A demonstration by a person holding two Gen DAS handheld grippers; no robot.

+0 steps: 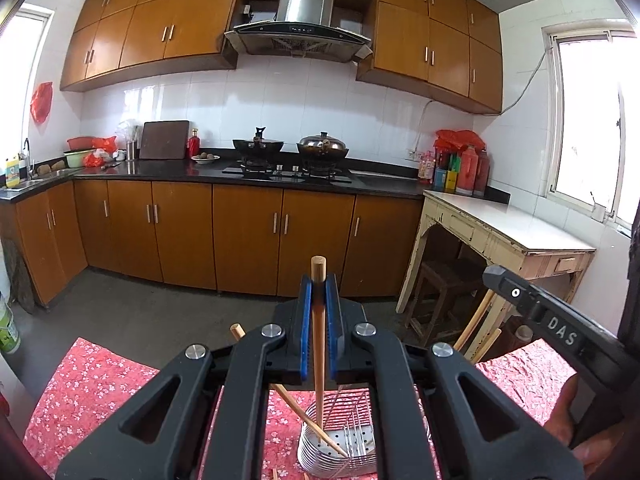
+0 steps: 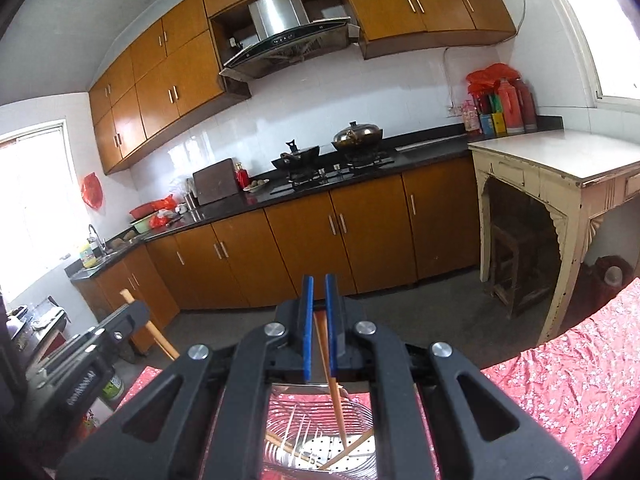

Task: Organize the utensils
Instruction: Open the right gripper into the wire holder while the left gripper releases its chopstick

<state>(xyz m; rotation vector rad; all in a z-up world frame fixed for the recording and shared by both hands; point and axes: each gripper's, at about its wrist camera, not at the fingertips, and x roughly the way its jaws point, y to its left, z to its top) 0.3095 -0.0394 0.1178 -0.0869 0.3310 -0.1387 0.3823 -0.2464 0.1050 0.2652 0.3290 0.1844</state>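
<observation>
My left gripper (image 1: 319,284) is shut on a wooden chopstick (image 1: 319,344) held upright, its lower end inside the steel wire utensil holder (image 1: 316,460). Another chopstick (image 1: 288,396) leans in that holder. In the right wrist view my right gripper (image 2: 319,280) is shut on a chopstick (image 2: 334,392) that slants down into the same holder (image 2: 288,440), where other chopsticks (image 2: 356,446) lie. The right gripper (image 1: 504,280) also shows at the right of the left wrist view, with a hand (image 1: 568,420) on it. The left gripper (image 2: 128,316) shows at the left of the right wrist view.
The holder stands on a red floral cloth (image 1: 100,392) (image 2: 560,380). Beyond lie a grey floor, brown cabinets under a black counter (image 1: 180,172) with two woks on a stove (image 1: 288,168), and a cream side table (image 1: 512,224) with a stool (image 1: 440,292) under it.
</observation>
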